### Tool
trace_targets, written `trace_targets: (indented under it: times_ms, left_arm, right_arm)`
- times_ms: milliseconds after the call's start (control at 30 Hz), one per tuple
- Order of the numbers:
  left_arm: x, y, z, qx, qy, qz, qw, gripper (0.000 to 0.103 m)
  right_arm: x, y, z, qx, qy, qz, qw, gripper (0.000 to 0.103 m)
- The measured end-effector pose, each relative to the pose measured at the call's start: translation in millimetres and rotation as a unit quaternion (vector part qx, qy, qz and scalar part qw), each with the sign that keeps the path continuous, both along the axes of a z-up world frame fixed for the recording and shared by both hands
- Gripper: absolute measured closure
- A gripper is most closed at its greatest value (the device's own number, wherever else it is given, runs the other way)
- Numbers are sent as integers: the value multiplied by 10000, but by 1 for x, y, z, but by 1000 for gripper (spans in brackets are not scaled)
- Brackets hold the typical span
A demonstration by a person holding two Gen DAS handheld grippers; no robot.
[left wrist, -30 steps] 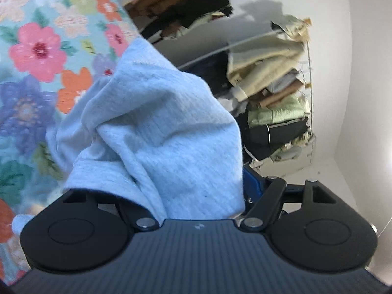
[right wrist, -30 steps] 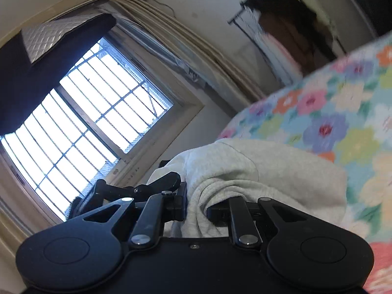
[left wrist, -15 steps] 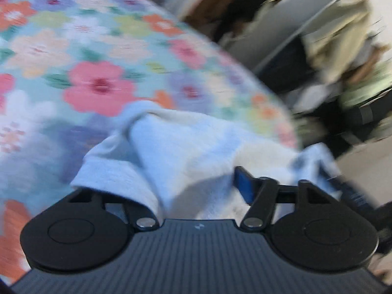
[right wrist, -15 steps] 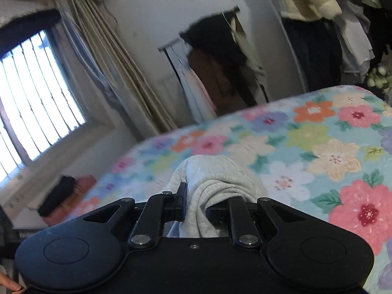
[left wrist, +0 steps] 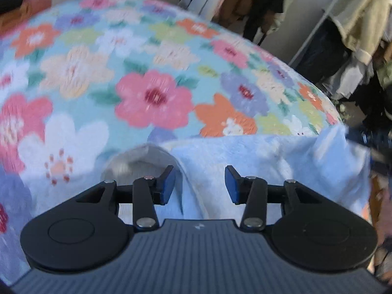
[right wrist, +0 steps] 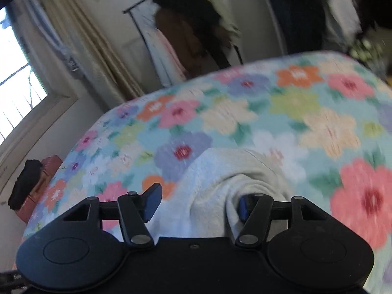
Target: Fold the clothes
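Note:
A light grey garment [left wrist: 269,161] lies bunched on the flowered bedspread [left wrist: 152,73], right in front of both grippers. My left gripper [left wrist: 200,186] is open, its blue pads apart, with the cloth lying loose between and under them. In the right wrist view the same garment [right wrist: 220,186] sits in a twisted heap. My right gripper [right wrist: 197,203] is open too, and a fold of cloth drapes over its right fingertip [right wrist: 243,207].
The bed fills most of both views. A rack of hanging clothes [left wrist: 355,24] stands past the bed's far right edge. A window [right wrist: 14,78] with curtains [right wrist: 80,41] is at the left. A dark and red bundle [right wrist: 31,183] lies by the bed's left side.
Both grippers swung down from holding the garment up in the air to the bed, then opened and let it go. The garment now lies on the bedspread.

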State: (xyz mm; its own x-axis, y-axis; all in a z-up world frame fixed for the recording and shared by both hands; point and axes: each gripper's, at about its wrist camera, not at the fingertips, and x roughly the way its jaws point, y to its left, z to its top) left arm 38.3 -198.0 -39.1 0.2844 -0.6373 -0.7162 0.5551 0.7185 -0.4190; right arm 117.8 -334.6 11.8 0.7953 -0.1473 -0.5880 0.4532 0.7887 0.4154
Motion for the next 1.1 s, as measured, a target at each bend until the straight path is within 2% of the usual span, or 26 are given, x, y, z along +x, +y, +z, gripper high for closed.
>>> trace_targets:
  times_ms: [133, 267, 333, 367, 567, 733, 900, 1100]
  left_arm:
    - [0, -4, -10, -35, 111, -97, 9999, 53]
    - [-9, -11, -12, -47, 245, -313, 9992, 45]
    - [-16, -16, -13, 84, 304, -400, 9987, 33]
    - [-19, -19, -13, 174, 346, -446, 9983, 32]
    - [-49, -27, -4, 405, 179, -763, 9961, 31]
    - [-77, -19, 10, 470, 104, -813, 9955, 28]
    - [-100, -21, 25, 738, -401, -915, 9923, 28]
    - [-110, -21, 26, 911, -533, -919, 9901, 28]
  right_arm:
    - [-46, 8, -22, 302, -125, -338, 9989, 37]
    - [-84, 16, -36, 61, -76, -547, 9985, 37]
    - [-101, 22, -40, -52, -8, -525, 9986, 37]
    - [-108, 25, -41, -91, 29, -490, 9988, 37]
    - [-135, 39, -59, -145, 440, -194, 9987, 37]
    - [-145, 51, -73, -210, 766, -67, 9968, 37]
    - [-150, 56, -70, -133, 631, 18, 9979, 37]
    - [-154, 67, -69, -26, 498, 174, 9986, 37]
